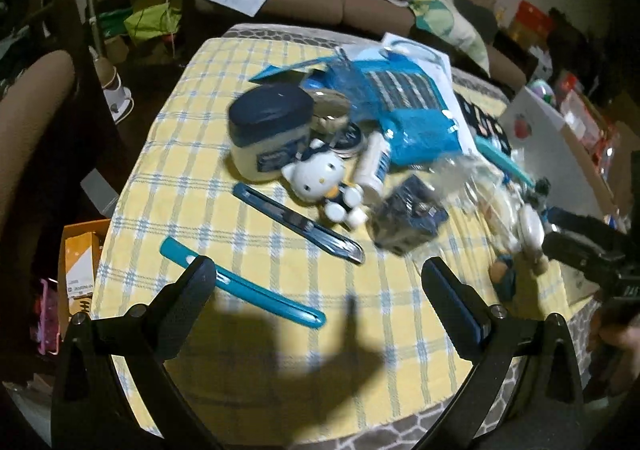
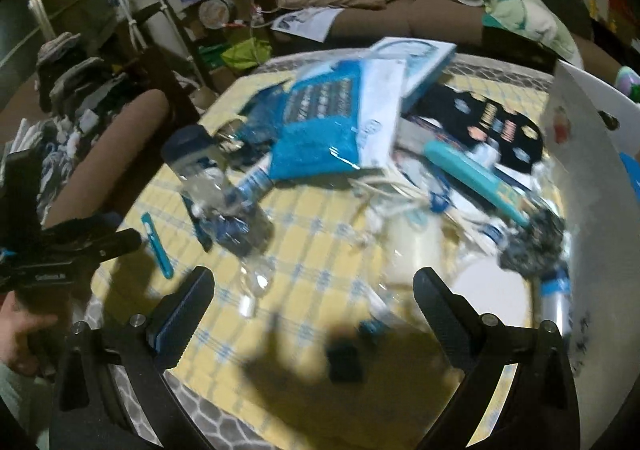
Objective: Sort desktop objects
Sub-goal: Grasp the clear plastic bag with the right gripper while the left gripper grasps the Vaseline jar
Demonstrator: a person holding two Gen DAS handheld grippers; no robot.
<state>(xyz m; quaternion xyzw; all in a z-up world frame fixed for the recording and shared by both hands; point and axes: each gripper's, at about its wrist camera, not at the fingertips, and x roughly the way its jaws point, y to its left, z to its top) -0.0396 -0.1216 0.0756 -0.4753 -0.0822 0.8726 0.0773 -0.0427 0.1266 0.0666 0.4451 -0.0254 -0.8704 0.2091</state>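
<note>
My left gripper (image 1: 320, 282): jaws wide apart, holding nothing, low in frame over the checked cloth (image 1: 256, 370). Just beyond its left finger: teal stick (image 1: 248, 286). Above that: dark blue pen (image 1: 300, 223). Centre frame: cat figure (image 1: 320, 177), jar (image 1: 270, 129) touching it at left. Upper centre: blue pouch (image 1: 404, 109). My right gripper (image 2: 314, 286): jaws wide apart, empty, over blurred clutter; teal case (image 2: 472, 173) at right of frame.

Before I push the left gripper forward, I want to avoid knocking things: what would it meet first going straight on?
Probably the teal stick lying under the open left gripper, then the dark blue cutter; depth is uncertain.
</note>
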